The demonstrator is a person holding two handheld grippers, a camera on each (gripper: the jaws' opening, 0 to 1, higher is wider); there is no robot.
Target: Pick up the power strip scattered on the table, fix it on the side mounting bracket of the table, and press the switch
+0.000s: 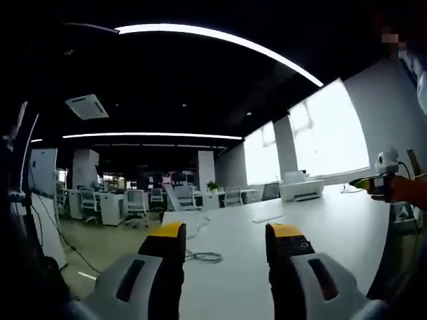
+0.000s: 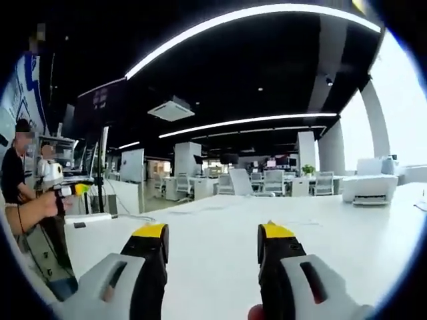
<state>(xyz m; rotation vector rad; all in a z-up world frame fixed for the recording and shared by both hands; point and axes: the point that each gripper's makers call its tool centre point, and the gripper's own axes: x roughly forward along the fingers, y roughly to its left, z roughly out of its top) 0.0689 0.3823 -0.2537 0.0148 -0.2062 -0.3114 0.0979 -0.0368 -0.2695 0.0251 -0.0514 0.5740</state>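
Note:
My left gripper (image 1: 223, 235) is open above the near part of a white table (image 1: 333, 227), with nothing between its yellow-tipped jaws. A flat white bar that may be the power strip (image 1: 267, 218) lies on the table ahead of it. A grey cable (image 1: 201, 255) loops near the table's left edge. My right gripper (image 2: 212, 233) is also open and empty over the white table (image 2: 220, 267). A long white bar, possibly the power strip (image 2: 89, 217), lies at the table's far left edge. Each view catches the other gripper in a hand: the right gripper (image 1: 375, 181), the left gripper (image 2: 67, 189).
A white printer (image 1: 301, 190) (image 2: 370, 189) stands at the table's far end by the bright windows. Desks and office chairs (image 1: 137, 203) fill the room beyond. Two people (image 2: 13, 173) stand at the left by a black stand. Floor lies left of the table's edge.

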